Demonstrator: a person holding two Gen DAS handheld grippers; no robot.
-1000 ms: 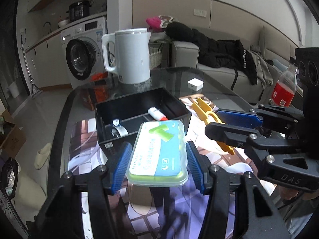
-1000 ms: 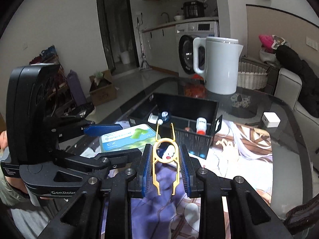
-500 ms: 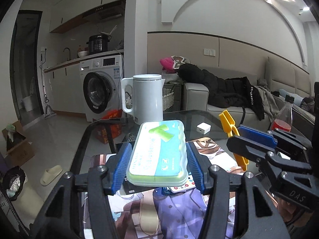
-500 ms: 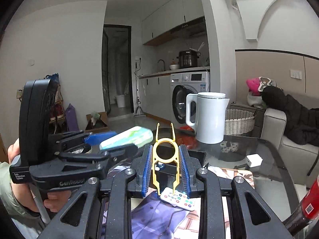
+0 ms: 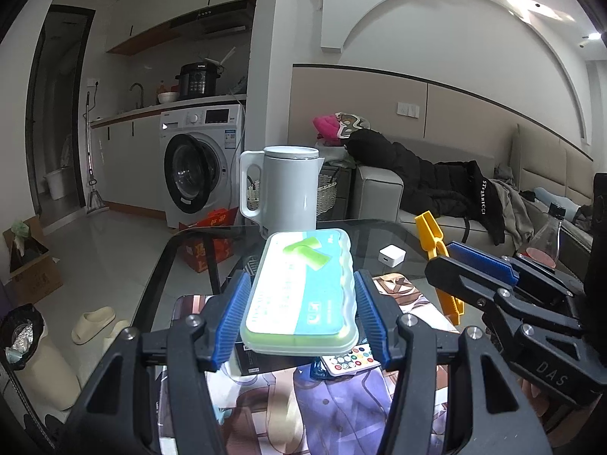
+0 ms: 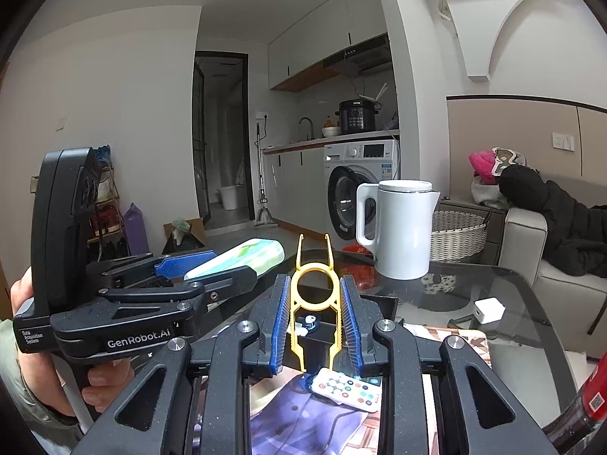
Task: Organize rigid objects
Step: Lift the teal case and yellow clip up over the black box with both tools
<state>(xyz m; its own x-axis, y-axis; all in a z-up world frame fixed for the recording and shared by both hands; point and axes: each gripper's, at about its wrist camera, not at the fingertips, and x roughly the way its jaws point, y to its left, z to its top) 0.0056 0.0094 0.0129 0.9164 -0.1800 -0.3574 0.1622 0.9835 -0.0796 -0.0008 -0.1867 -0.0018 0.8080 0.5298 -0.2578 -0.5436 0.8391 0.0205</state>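
My left gripper (image 5: 301, 303) is shut on a green and blue plastic box (image 5: 303, 295), held flat above the table; it also shows in the right wrist view (image 6: 242, 256). My right gripper (image 6: 314, 295) is shut on a yellow plastic clip (image 6: 314, 299), held upright; the clip also shows in the left wrist view (image 5: 436, 250). The black organizer bin (image 6: 379, 305) lies below and beyond both grippers, mostly hidden behind them, with small items inside.
A white kettle (image 5: 282, 189) stands at the far edge of the glass table (image 6: 512, 295). A small remote (image 6: 347, 388) lies on the printed mat. A white cube charger (image 5: 392, 256) and a red-drink bottle (image 5: 546, 239) sit to the right.
Both grippers have risen and tilted up with their objects; the black bin dropped from open view to mostly hidden below the fingers. The grips are unchanged.
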